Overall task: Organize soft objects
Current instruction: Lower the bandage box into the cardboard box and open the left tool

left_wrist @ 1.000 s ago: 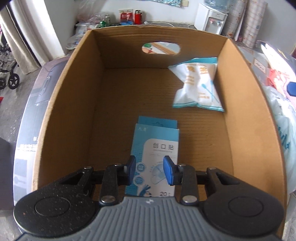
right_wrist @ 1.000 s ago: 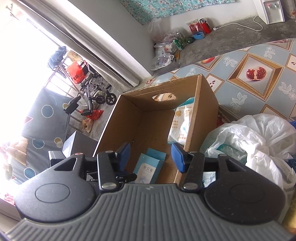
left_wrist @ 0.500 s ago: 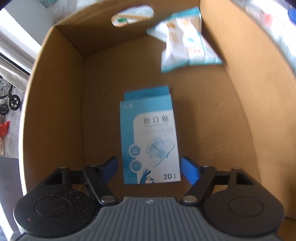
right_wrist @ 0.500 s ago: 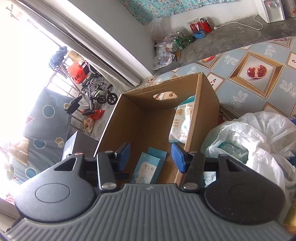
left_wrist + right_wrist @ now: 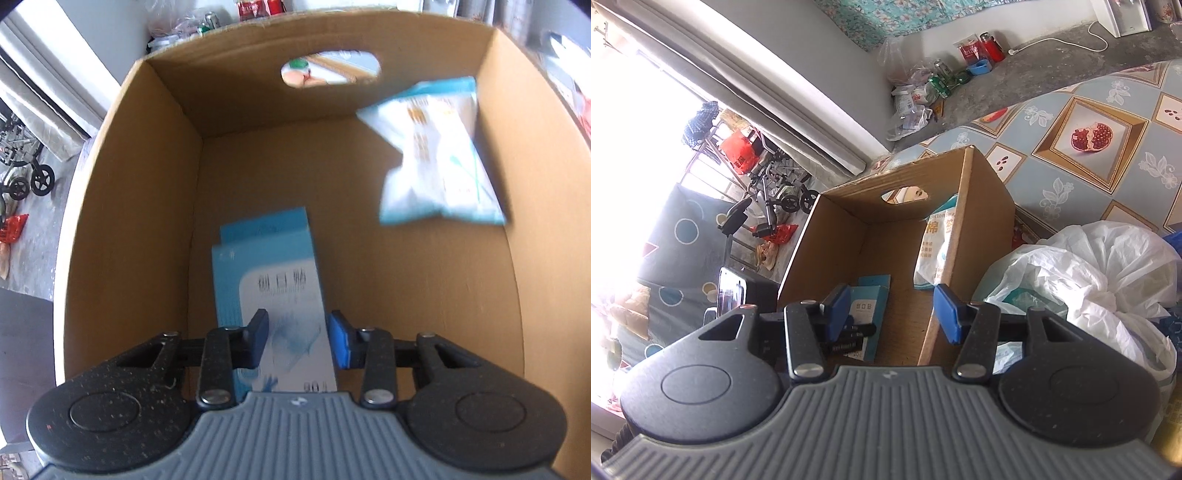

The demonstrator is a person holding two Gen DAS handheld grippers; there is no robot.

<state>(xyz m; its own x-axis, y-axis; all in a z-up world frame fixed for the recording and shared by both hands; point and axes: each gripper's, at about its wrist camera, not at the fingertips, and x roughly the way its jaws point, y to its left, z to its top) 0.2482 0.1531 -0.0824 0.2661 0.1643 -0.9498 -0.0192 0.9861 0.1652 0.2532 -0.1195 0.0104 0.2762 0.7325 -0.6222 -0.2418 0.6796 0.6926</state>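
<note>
Two blue packets [image 5: 266, 273] and one white pouch [image 5: 436, 162] in box [image 5: 140, 221], left hand-held gripper [image 5: 298, 338] closing over packet, right hand-held gripper [image 5: 892, 314] apart.

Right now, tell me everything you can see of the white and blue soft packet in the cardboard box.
The white and blue soft plastic packet is a crinkled, pillow-like pouch with blue edges and orange and blue print. It sits in the far right corner of the open brown cardboard box, tilted, leaning against the right wall. No fingers touch it.
</note>
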